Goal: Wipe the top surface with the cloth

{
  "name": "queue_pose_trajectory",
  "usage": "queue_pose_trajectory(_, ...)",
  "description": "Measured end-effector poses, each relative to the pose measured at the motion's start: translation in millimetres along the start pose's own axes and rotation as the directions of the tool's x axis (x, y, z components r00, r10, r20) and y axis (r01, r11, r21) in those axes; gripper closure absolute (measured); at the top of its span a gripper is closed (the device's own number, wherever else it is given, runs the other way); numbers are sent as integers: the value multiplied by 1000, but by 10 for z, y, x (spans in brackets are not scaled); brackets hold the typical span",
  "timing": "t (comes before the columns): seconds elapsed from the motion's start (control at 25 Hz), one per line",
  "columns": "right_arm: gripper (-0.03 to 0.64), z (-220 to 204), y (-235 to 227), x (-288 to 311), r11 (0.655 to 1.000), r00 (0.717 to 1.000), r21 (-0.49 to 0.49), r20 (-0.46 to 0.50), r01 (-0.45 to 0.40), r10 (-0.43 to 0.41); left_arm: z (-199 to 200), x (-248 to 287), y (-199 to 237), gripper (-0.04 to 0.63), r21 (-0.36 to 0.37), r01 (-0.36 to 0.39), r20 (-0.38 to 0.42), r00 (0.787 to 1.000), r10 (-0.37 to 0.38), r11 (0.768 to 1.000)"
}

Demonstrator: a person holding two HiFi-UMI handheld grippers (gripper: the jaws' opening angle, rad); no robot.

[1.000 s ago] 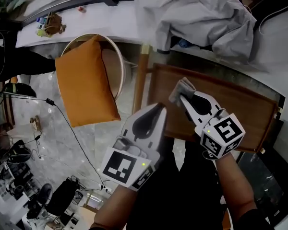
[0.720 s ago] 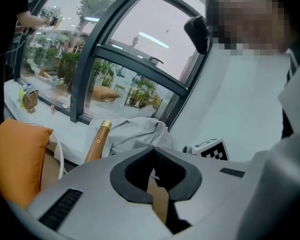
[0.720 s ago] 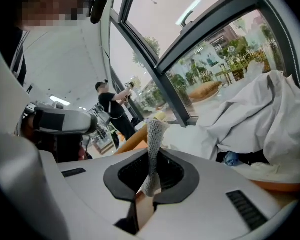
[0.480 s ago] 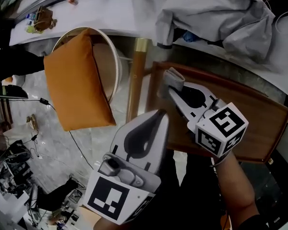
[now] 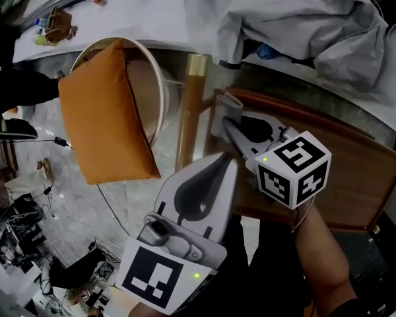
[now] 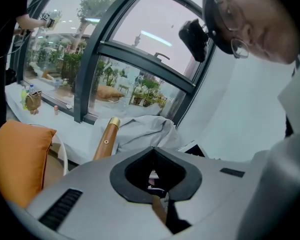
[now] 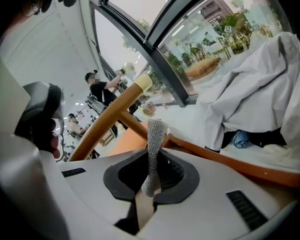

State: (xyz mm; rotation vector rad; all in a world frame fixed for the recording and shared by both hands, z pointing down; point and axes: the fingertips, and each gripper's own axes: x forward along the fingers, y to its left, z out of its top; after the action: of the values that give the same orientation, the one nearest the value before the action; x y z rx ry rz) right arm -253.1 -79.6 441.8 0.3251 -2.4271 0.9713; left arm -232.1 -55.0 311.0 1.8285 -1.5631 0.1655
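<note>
Grey cloth point(image 5: 227, 108), just one, in right claw point(image 5: 230, 128).

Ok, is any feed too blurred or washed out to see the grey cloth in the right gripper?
Head view: sharp, evenly lit; the grey cloth shows at the brown wooden tabletop's edge. Right gripper view: fisheye bending, dark corners, bright windows, yet the cloth is crisp between the right gripper's jaws. Left gripper view: same bending, shut left gripper in focus.

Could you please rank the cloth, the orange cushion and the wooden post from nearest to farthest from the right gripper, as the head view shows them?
1. cloth: clamped in the right gripper.
2. wooden post: just left of it.
3. orange cushion: farthest left.
</note>
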Motion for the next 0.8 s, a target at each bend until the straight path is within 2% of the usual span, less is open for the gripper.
queue_pose_trajectory(0.32,580,-171,-192,97,992,987,8,-95,129,-127,-18,22,17,583,12,6,-9,1000,-6,1000)
queue_pose_trajectory(0.8,580,-238,-402,-88,982,973,-4,-136,188,-187,-108,174,-154,583,15,35,-35,999,-35,999)
